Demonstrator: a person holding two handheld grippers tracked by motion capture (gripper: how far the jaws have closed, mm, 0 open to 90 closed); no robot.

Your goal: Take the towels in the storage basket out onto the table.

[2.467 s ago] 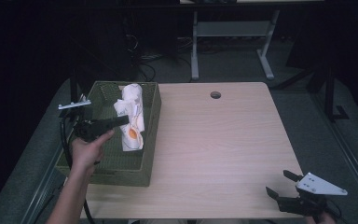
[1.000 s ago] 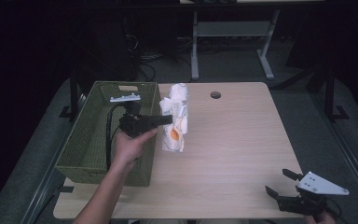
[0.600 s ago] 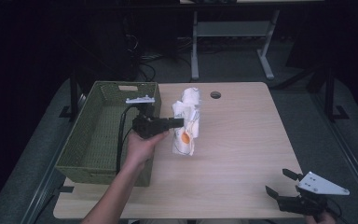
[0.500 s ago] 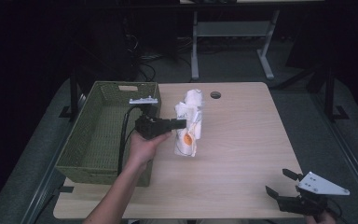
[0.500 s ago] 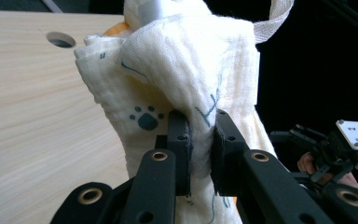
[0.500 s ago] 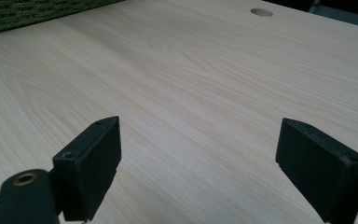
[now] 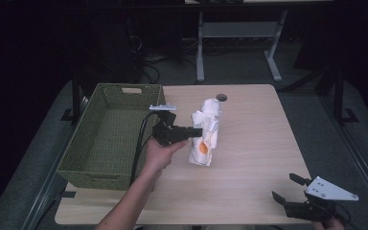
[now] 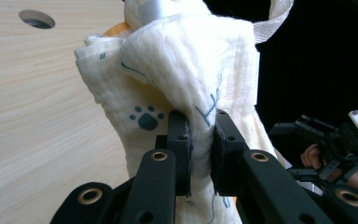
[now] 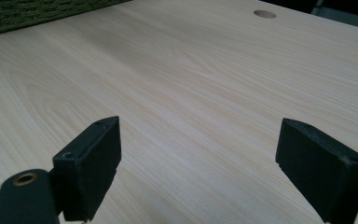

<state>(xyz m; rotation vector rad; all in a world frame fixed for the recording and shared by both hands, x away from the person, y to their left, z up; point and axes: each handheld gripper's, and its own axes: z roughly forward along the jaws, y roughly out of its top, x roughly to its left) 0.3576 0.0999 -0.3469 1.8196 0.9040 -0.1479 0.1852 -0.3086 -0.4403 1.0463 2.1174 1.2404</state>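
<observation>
**Cream cloth bundle pinched over the worktop**

The cream cloth bundle with a dark paw print and an orange patch point(image 7: 204, 132) hangs upright from the left tongs point(image 7: 197, 131), just right of the basket and over the middle of the pale wooden worktop point(image 7: 258, 139). In the left gripper view the two black jaws are pressed close together with a fold of the bundle point(image 8: 182, 88) caught between them; the left tongs point(image 8: 199, 154) grip the cloth partway down its height, with the paw print just to the left of the jaws. Whether the bundle's lower end touches the worktop cannot be told. A person's left hand point(image 7: 159, 153) holds that gripper, its cable trailing down beside the forearm.

The right tongs point(image 7: 292, 189) sit low at the near right corner of the worktop, well apart from the bundle. In the right gripper view the right tongs point(image 9: 200, 163) are spread wide with only bare wood between the jaws.

The rectangular green woven basket point(image 7: 84, 153) stands at the left edge of the worktop; its visible floor holds nothing. A round hole point(image 7: 221, 97) lies in the worktop beyond the bundle.
</observation>
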